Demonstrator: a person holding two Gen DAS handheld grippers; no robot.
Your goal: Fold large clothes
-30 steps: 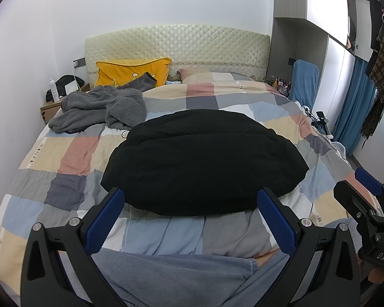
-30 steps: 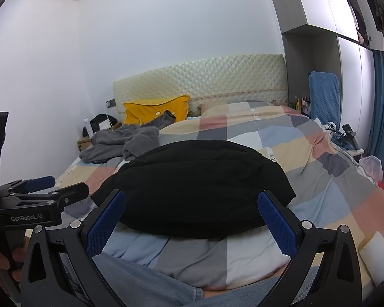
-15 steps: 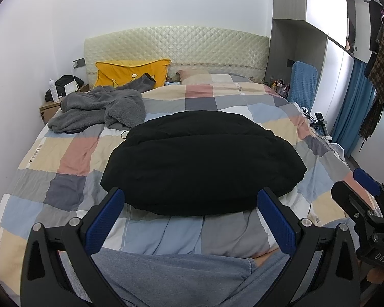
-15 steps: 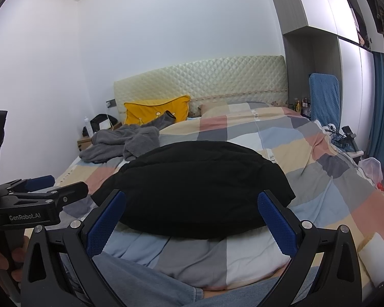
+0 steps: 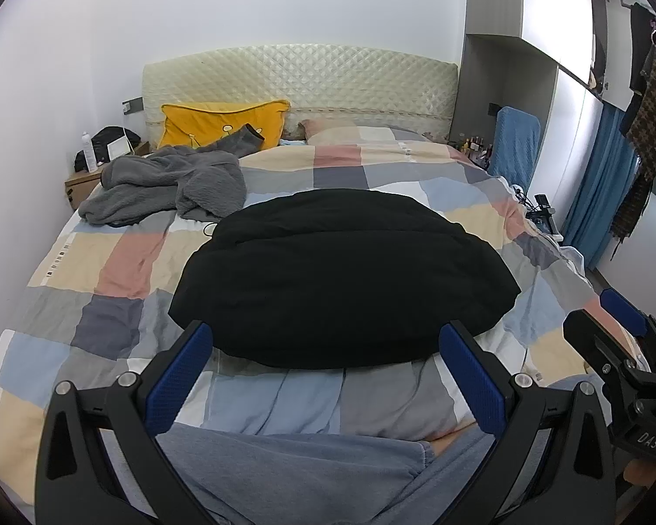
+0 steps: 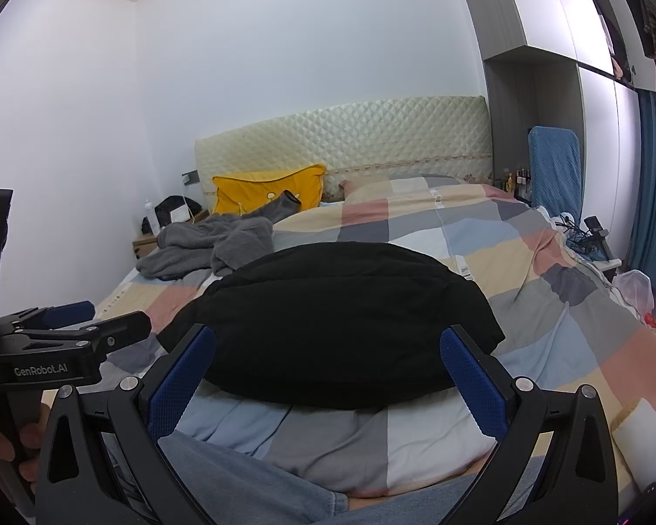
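You stand at the foot of a bed (image 5: 122, 258) covered by a checked quilt in peach, grey, blue and white squares. A large black garment (image 5: 341, 275), folded into a broad rounded bundle, lies flat on the quilt in the middle of the bed, straight ahead of you. Your left gripper (image 5: 326, 376) is spread wide and holds nothing; its blue-padded fingers (image 5: 177, 369) hover above the near edge of the quilt, just short of the black garment. Your right gripper (image 6: 328, 378) is likewise spread wide and empty, held level beside the left one, which shows at the left edge of the right wrist view. Neither gripper touches the garment. Farther up the bed on the left, a crumpled grey fleece garment (image 5: 170, 183) lies heaped, well apart from the black one, one sleeve reaching onto a yellow pillow (image 5: 223, 122) against the cream quilted headboard (image 5: 301, 74). Your grey-blue trousers (image 5: 301, 477) fill the bottom of both views. A wooden nightstand (image 5: 81, 181) stands left of the bed, and blue curtains (image 5: 599, 192) hang at the right.
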